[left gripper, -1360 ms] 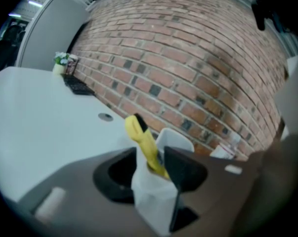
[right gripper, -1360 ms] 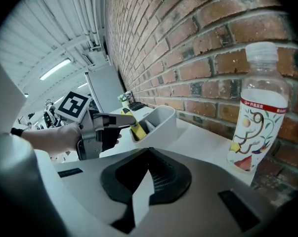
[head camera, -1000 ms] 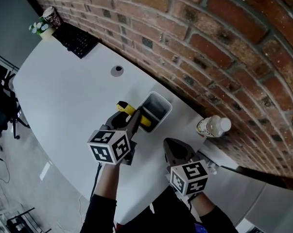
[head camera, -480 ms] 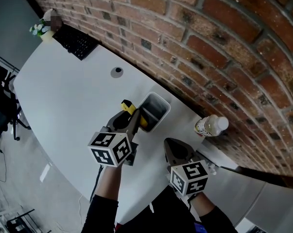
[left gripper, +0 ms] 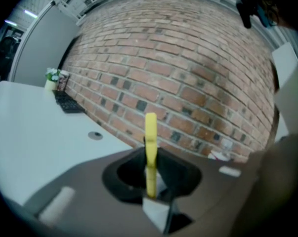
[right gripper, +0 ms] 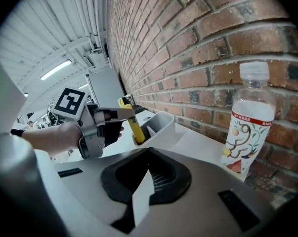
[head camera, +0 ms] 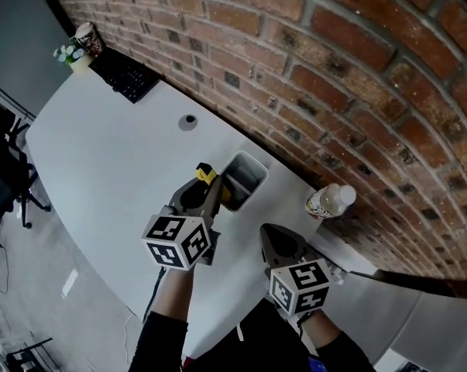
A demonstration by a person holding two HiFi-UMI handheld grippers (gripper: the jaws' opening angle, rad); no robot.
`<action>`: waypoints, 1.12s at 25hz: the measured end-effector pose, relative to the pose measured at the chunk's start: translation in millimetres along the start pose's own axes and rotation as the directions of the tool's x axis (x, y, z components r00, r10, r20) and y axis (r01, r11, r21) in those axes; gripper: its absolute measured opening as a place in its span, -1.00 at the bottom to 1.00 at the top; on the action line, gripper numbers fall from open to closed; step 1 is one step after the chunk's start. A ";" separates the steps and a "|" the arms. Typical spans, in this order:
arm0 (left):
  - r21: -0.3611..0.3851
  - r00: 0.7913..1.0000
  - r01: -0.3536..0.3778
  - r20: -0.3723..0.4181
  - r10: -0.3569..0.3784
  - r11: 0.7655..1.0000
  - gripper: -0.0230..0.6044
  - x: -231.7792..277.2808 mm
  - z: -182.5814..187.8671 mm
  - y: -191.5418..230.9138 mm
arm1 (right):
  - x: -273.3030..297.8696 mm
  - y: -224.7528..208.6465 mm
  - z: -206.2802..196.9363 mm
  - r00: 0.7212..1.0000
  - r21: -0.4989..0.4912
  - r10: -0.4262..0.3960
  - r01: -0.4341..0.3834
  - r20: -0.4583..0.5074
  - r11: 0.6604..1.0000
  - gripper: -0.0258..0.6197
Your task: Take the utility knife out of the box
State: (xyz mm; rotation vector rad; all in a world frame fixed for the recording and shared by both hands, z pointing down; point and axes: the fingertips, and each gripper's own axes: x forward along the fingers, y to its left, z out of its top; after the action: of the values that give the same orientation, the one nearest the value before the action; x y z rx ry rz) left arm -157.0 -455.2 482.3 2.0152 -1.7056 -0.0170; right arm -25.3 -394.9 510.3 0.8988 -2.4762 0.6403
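The yellow utility knife (head camera: 207, 175) stands nearly upright, its lower end still inside the small grey box (head camera: 254, 163) by the brick wall. My left gripper (head camera: 214, 190) is at the box's near-left side, its jaws closing with the pads pressed on the knife. In the left gripper view the knife (left gripper: 150, 142) rises between the jaws. The right gripper view shows the knife (right gripper: 135, 126) sticking out of the box (right gripper: 164, 124), with the left gripper (right gripper: 120, 113) clamped near its top. My right gripper (head camera: 273, 235) hangs shut and empty, nearer than the box and to its right.
A plastic bottle (head camera: 327, 202) stands against the wall right of the box, also seen as the bottle (right gripper: 245, 127) in the right gripper view. A black keyboard (head camera: 129, 74), a cup and a small plant (head camera: 77, 53) sit far left. A round cable grommet (head camera: 188, 120) is set in the white table.
The left gripper's jaws have narrowed onto the knife and lifted it a little, so the knife stands more upright. The right gripper has stayed put.
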 end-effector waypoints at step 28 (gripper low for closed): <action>0.064 0.991 -0.034 0.132 0.025 0.997 -0.70 -73.4 44.0 -12.9 | -23.5 46.7 24.0 0.996 -0.076 0.052 -0.047 0.071 0.996 -0.90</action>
State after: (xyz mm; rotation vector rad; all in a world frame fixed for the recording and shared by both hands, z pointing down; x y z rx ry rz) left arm -175.1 -401.6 416.8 2.0770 -1.8391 -0.0862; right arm -46.0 -364.9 465.8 0.8493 -2.5759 0.5363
